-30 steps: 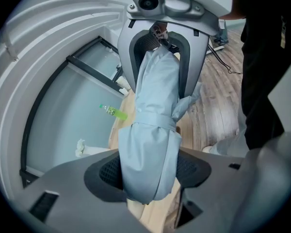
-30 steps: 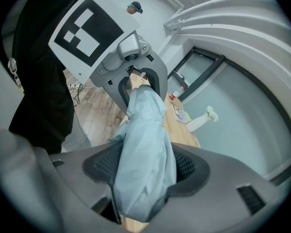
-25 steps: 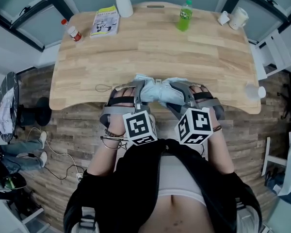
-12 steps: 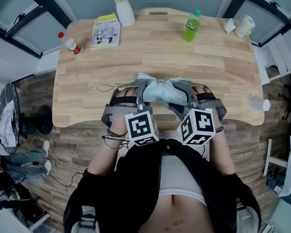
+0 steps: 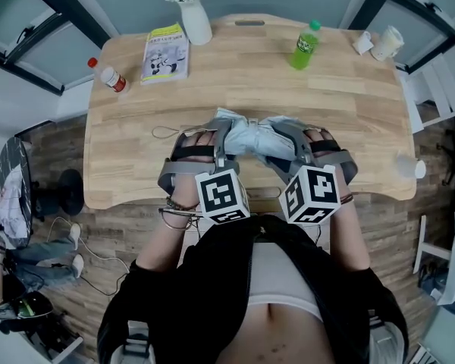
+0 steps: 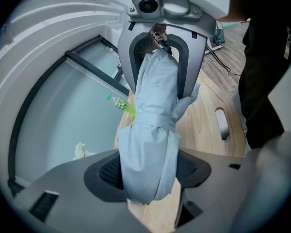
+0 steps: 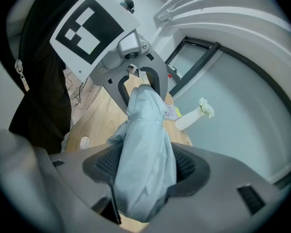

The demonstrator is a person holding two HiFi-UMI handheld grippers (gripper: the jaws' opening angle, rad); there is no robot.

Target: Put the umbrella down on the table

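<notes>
A folded pale blue umbrella point(image 5: 246, 135) is held level between my two grippers over the near middle of the wooden table point(image 5: 341, 105). My left gripper point(image 5: 221, 139) is shut on its left end and my right gripper point(image 5: 282, 139) is shut on its right end. In the left gripper view the umbrella point(image 6: 153, 130) runs from my left gripper point(image 6: 148, 171) up to the right gripper point(image 6: 160, 57) facing it. The right gripper view shows the umbrella point(image 7: 145, 149) squeezed in my right gripper point(image 7: 145, 171). I cannot tell whether it touches the tabletop.
Along the table's far edge stand a white vase point(image 5: 195, 17), a booklet point(image 5: 165, 51), a small red-capped bottle point(image 5: 110, 74), a green bottle point(image 5: 305, 46) and mugs point(image 5: 387, 42). A thin cord loop point(image 5: 163, 133) lies left of the left gripper. A cup point(image 5: 409, 165) sits at the right edge.
Both grippers, still shut on the umbrella, have moved farther in over the table, away from its front edge. The grip has not changed.
</notes>
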